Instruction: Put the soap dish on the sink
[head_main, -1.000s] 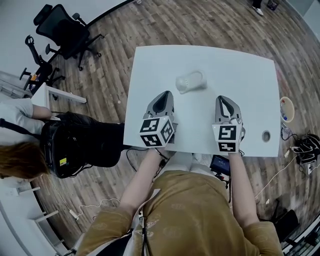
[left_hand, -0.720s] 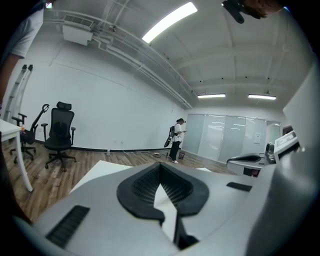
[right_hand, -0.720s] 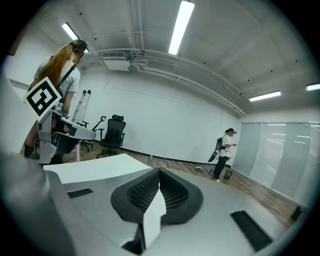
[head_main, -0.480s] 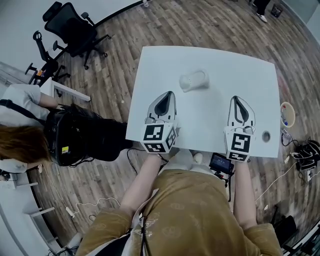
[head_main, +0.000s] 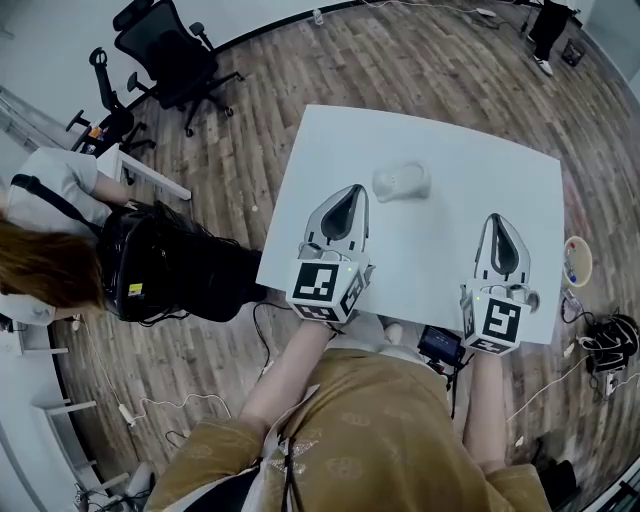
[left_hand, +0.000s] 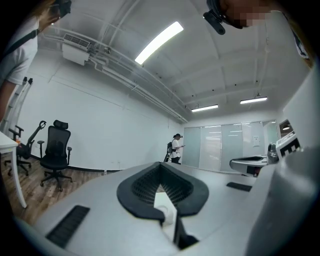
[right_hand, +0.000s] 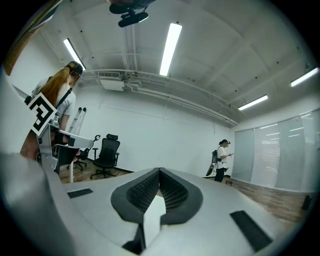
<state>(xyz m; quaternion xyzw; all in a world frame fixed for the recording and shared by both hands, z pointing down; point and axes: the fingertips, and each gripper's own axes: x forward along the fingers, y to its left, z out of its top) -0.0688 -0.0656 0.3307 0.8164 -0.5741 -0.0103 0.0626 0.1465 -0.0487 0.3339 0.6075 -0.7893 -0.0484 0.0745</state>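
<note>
Left gripper (head_main: 352, 192) and right gripper (head_main: 500, 220): both held level over the near half of the white table (head_main: 480, 150), side by side and well apart, marker cubes toward the wearer. Each gripper's 2 jaws are pressed together at the tip, ribbed black pads meeting, with nothing between them. Soap dish (head_main: 402, 182): a pale, rounded piece lying on the table farther out, touched by neither gripper. It sits near the left gripper's tip, slightly beyond it and to its right, and farther from the right gripper's tip, beyond it and to its left.
</note>
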